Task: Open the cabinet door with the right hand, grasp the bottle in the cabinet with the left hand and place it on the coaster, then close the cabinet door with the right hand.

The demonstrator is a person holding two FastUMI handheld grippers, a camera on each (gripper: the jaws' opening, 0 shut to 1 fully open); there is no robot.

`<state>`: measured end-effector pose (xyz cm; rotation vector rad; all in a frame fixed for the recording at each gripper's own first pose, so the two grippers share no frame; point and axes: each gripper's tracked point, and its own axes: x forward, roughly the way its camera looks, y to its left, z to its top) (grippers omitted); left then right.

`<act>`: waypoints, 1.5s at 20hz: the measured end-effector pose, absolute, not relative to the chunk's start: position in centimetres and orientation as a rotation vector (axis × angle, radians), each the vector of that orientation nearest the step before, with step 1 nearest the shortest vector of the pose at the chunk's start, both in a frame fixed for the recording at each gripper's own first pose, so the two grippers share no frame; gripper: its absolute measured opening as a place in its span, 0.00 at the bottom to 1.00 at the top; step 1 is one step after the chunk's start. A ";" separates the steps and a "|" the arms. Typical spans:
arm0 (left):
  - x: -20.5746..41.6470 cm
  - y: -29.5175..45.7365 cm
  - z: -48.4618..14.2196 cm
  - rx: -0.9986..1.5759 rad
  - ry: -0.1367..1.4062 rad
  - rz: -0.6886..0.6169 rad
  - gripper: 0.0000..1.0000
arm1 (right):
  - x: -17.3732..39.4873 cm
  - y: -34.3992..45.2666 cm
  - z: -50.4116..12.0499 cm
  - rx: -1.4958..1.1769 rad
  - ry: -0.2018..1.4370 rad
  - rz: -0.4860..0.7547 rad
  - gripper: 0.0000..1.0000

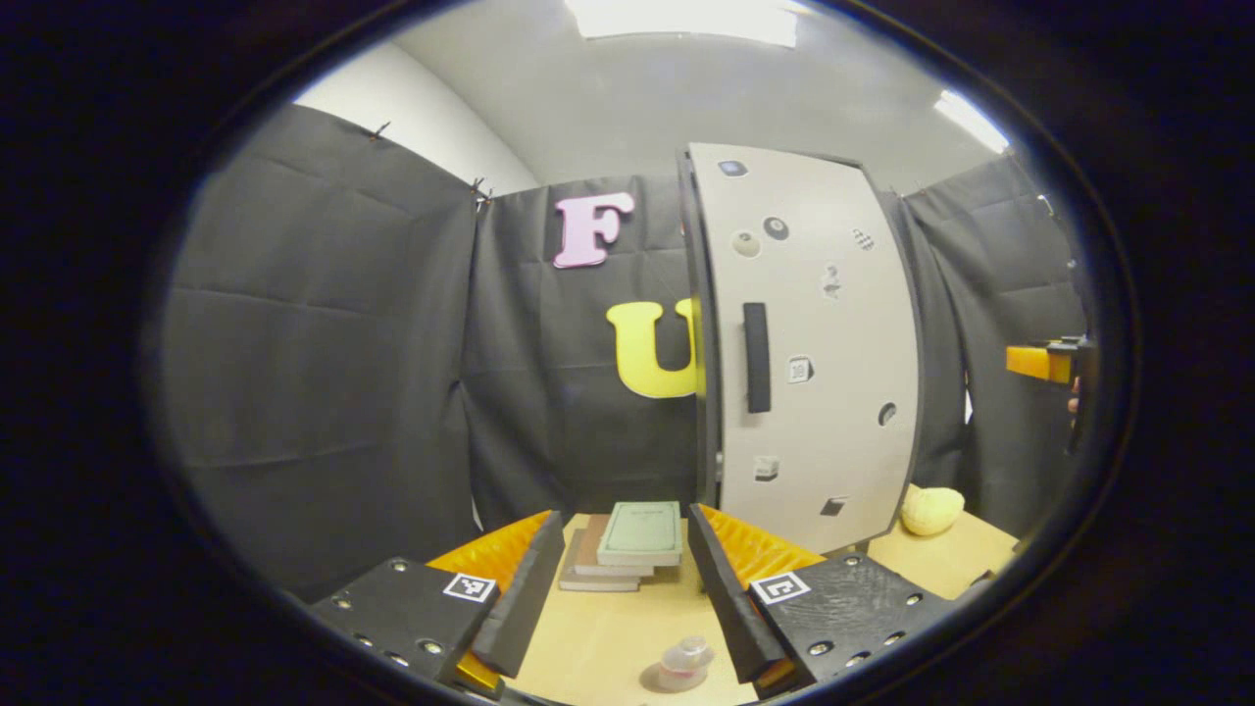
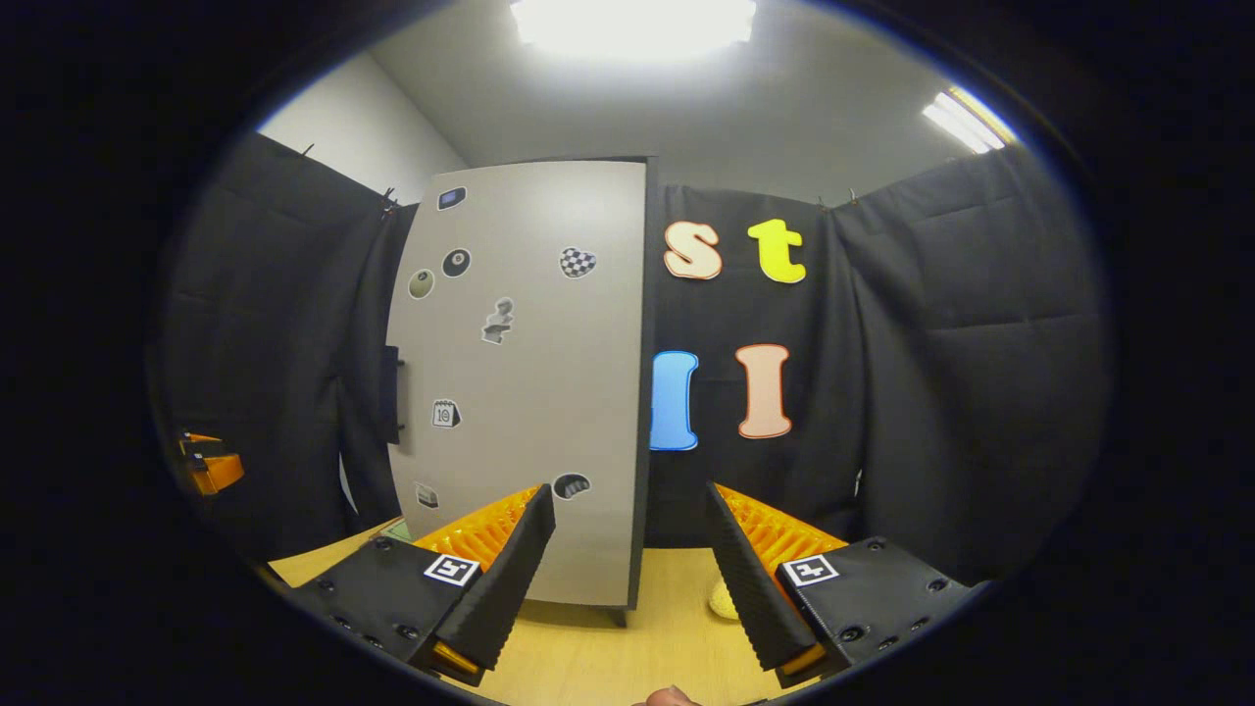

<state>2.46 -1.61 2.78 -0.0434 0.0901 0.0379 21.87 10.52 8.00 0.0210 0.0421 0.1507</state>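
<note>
Tabletop (image 1: 608, 637): bottle (image 1: 683, 662), perhaps, on coaster (image 1: 655, 680).

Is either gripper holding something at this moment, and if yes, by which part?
Nothing is held. The left gripper and the right gripper both stand open with empty gaps; the bottle sits on the table below the left one.

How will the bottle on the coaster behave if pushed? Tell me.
The bottle looks small and clear, so probably light and easily slid. It stands upright on the coaster, so a high push may tip it; its round body could roll.
</note>
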 end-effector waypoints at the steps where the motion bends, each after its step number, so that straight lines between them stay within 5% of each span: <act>1: 2.1 -2.6 3.1 -0.038 0.090 0.035 0.77 | 21.5 9.0 7.4 0.029 0.047 0.142 0.96; 11: 0.5 -6.3 4.5 -0.047 0.044 0.015 0.76 | 15.9 -0.5 1.8 0.053 0.094 0.052 0.96; 30: 0.6 -1.2 3.8 -0.048 0.033 0.056 0.79 | 14.2 3.8 3.4 0.019 0.032 0.067 0.93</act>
